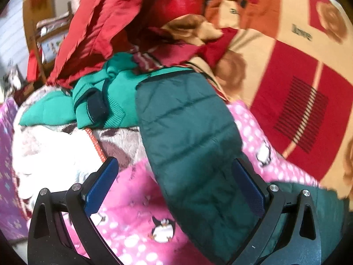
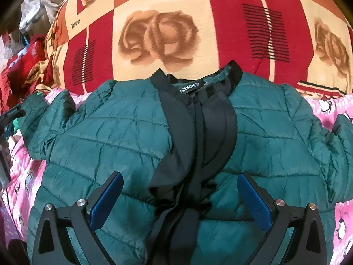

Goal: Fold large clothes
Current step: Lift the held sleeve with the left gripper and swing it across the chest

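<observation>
The dark green quilted jacket (image 2: 123,137) lies front-up on a pink penguin-print cover (image 2: 339,216), its black collar (image 2: 233,70) pointing toward the rose-patterned blanket (image 2: 158,33) behind it. The black front placket runs down the centre of the garment.

The right gripper (image 2: 179,201) hovers above the lower chest with its blue pads spread wide, one on each side of the placket, and holds nothing. The left gripper (image 1: 176,187) is also spread. One sleeve (image 1: 187,121) of the jacket runs up between its fingers and out toward a heap of teal and red clothes (image 1: 106,84). The left view is blurred, so contact between the pads and the sleeve cannot be confirmed.

Judged step: the jacket is laid out and the sleeve fold is about to start. The next move calls for closing the left gripper on the sleeve near the cuff, then carrying it across the chest while the body stays flat.
</observation>
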